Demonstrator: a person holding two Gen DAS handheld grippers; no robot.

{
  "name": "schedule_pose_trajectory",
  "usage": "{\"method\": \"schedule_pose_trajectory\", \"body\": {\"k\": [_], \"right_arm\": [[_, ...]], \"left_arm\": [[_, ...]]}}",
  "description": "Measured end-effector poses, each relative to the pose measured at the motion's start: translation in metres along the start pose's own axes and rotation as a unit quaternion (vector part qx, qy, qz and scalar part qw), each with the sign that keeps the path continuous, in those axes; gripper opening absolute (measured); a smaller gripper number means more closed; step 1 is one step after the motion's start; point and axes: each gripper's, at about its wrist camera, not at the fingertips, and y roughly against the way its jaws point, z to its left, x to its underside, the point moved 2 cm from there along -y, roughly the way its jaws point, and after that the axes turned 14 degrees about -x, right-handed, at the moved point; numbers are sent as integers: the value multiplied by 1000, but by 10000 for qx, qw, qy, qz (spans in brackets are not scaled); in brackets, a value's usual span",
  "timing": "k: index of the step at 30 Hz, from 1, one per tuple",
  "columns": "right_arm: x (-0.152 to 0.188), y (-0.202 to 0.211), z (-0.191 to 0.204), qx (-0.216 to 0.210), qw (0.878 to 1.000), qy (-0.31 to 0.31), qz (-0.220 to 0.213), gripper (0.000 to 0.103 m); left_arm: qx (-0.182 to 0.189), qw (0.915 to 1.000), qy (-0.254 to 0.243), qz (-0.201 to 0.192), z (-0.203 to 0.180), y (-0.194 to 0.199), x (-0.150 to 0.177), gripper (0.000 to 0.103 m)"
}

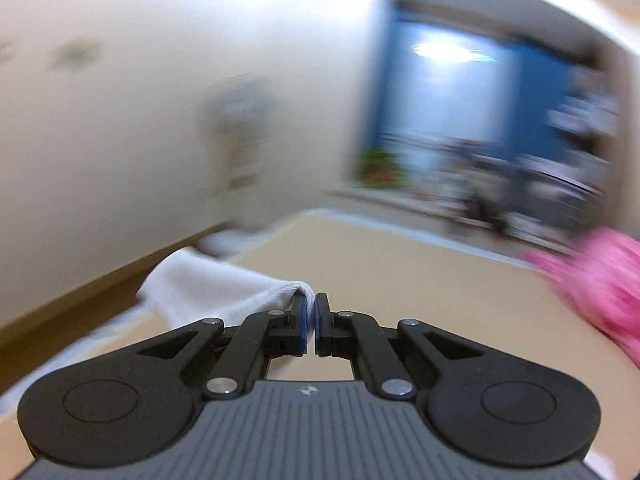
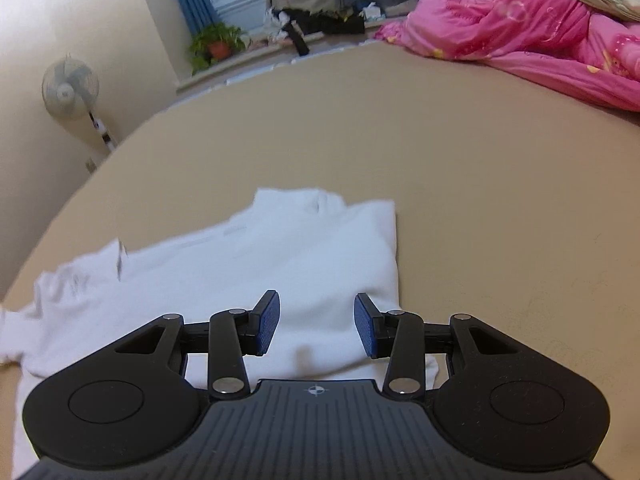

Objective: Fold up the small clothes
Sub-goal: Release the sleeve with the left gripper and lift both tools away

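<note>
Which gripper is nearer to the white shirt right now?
Left. The left gripper is shut on a bunched edge of the white shirt, touching it. The right gripper is open just above the shirt, gripping nothing.

White garment (image 2: 248,264), tan bed sheet (image 2: 480,200), pink quilt (image 2: 520,28).

I count one white shirt (image 2: 256,276), one pink quilt (image 2: 532,36), one fan (image 2: 70,87), one potted plant (image 2: 216,45), and my two hand-held grippers (image 1: 311,326) (image 2: 317,326).
</note>
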Motion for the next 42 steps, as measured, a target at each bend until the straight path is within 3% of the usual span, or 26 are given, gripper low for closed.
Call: {"method": "schedule_pose_trajectory", "body": {"k": [1,2,3,4,5,7,9,11,12,15,17,19,21,23,27,28,29,30,32,35,37,38,39,41,42], "right_arm": [[-1,2,-1,-24,10000,-20,-54,43],[-2,3,-2,-28,9999,-59,-116,43],[-3,4,-4,-14,9998,-108,-159,43],[-3,5,-7,-9,9996,-180,-203,43],[-4,5,-10,-1,9993,-271,-247,43],[-4,6,-17,31,9985,-451,-301,43],[-5,6,-25,50,9973,-653,-332,43],[-6,5,-30,-49,9959,-831,-350,44],[-7,4,-31,-110,9955,-871,-344,44],[-8,-1,-31,-230,9948,-930,-341,44],[-10,-7,-32,-353,9940,-977,-351,44],[-14,-15,-30,-440,9942,-912,-371,44],[-17,-26,-29,-459,9947,-836,-372,44],[-18,-45,-32,-308,9949,-950,-136,44],[-15,-74,-40,-84,9889,-1483,27,41],[-17,-77,-38,19,9892,-1466,-31,33],[-19,-79,-35,26,9902,-1398,-57,10],[-21,-77,-32,-54,9905,-1367,-123,3],[-32,-59,-18,-129,9924,-1119,-488,2],[-42,1,7,-321,9892,-654,-1274,2],[-35,28,8,-150,9867,-569,-1517,3],[-29,27,3,65,9893,-438,-1387,4],[-22,17,-7,294,9940,-343,-995,6],[-7,-6,-42,610,9938,-932,-66,14],[-2,-8,-54,724,9889,-1298,12,14]], "left_arm": [[391,9988,-287,-53,-44,23,9,5],[806,9951,-579,5,-84,45,25,16],[1308,9872,-897,136,-119,62,46,33],[1872,9723,-1356,343,-151,82,73,36],[2147,9601,-1725,477,-168,97,95,35],[2424,9388,-2364,636,-177,126,139,35],[2475,9304,-2591,771,-155,129,163,35],[2083,9368,-2689,819,-119,118,172,35],[1767,9439,-2649,877,-95,103,170,35],[927,9623,-2340,1032,-39,53,155,35],[513,9704,-1948,1332,-9,21,148,35],[324,9740,-1467,1694,13,-7,146,35],[203,9700,-1068,2176,25,-29,143,35],[231,9667,-759,2433,31,-34,139,35],[335,9665,-812,2414,34,-51,138,36],[377,9665,-781,2415,35,-55,135,36],[448,9669,-708,2408,37,-60,132,38],[496,9679,-646,2379,39,-64,129,39],[558,9692,-539,2338,37,-71,129,41],[687,9682,-214,2398,35,-86,127,41],[781,9665,-37,2443,34,-86,124,41],[844,9657,-6,2455,33,-88,122,42],[887,9657,-3,2441,31,-90,122,44],[948,9657,4,2419,26,-93,121,45],[972,9650,15,2436,25,-95,122,45]]}}
